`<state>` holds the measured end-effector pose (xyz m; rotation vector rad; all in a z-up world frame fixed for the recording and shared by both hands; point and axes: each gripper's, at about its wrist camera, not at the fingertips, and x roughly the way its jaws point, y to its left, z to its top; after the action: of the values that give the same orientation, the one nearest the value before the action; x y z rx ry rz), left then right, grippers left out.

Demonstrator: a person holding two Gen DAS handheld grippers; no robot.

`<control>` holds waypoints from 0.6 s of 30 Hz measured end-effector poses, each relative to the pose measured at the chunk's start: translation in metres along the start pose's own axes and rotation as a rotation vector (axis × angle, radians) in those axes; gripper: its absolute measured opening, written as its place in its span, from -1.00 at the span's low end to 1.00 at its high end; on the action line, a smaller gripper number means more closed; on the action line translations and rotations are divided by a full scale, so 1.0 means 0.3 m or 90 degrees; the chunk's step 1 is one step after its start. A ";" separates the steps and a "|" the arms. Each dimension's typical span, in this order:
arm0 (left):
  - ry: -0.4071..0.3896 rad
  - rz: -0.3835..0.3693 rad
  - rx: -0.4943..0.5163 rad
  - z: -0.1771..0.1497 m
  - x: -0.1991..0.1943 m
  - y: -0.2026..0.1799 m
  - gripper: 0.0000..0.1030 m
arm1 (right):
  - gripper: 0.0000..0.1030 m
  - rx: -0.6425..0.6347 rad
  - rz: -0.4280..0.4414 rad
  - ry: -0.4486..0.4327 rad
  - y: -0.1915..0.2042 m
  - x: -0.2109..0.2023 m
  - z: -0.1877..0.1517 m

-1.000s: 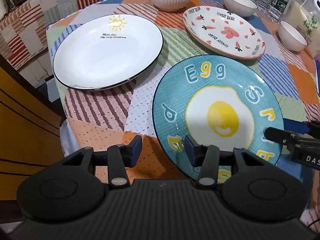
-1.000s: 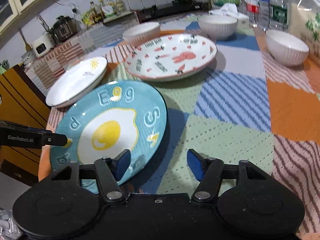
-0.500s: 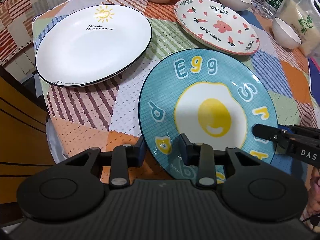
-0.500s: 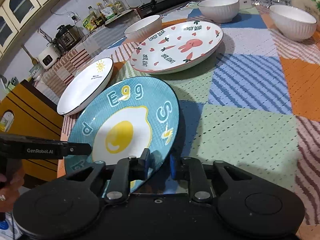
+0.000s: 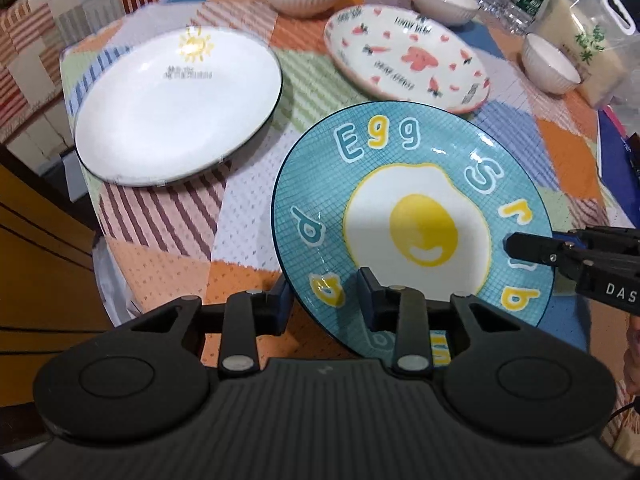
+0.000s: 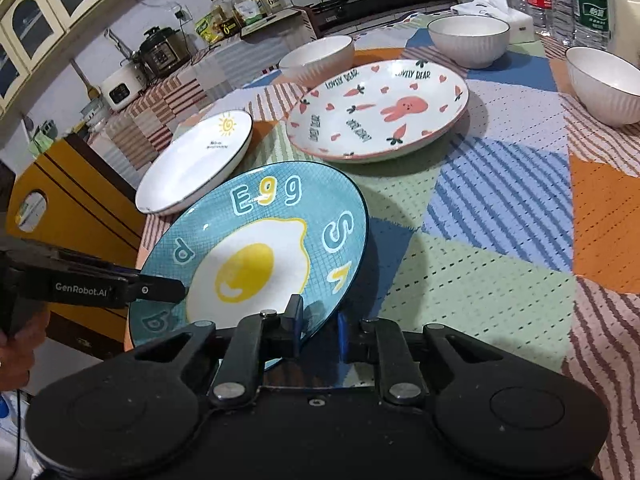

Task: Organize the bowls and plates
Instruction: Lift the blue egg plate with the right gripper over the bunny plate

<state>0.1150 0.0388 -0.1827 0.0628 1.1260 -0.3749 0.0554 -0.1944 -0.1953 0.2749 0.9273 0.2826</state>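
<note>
Blue ceramic egg-print plate, near on the patchwork tablecloth, is clamped at opposite rims by our left gripper and right gripper; nothing is stacked yet, three white bowls still scattered far.

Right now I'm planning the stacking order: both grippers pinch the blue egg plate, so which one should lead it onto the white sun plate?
Probably left. The left gripper clamps the blue egg plate on the rim nearest the white sun plate; the right gripper holds the far rim.
</note>
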 end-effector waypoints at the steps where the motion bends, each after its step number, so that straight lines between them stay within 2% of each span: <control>1: -0.006 0.000 0.003 0.007 -0.014 -0.009 -0.38 | -0.60 0.001 0.001 -0.004 0.000 -0.013 0.005; 10: -0.050 -0.004 0.054 0.157 -0.114 -0.077 -0.38 | -0.60 0.024 -0.007 -0.049 -0.012 -0.122 0.117; 18: -0.073 -0.010 0.061 0.375 -0.055 -0.086 -0.38 | -0.60 0.022 -0.026 -0.077 -0.060 -0.115 0.285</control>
<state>0.1983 -0.0076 -0.1153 0.1153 0.9956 -0.4400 0.1075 -0.2328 -0.1270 0.3020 0.8174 0.2105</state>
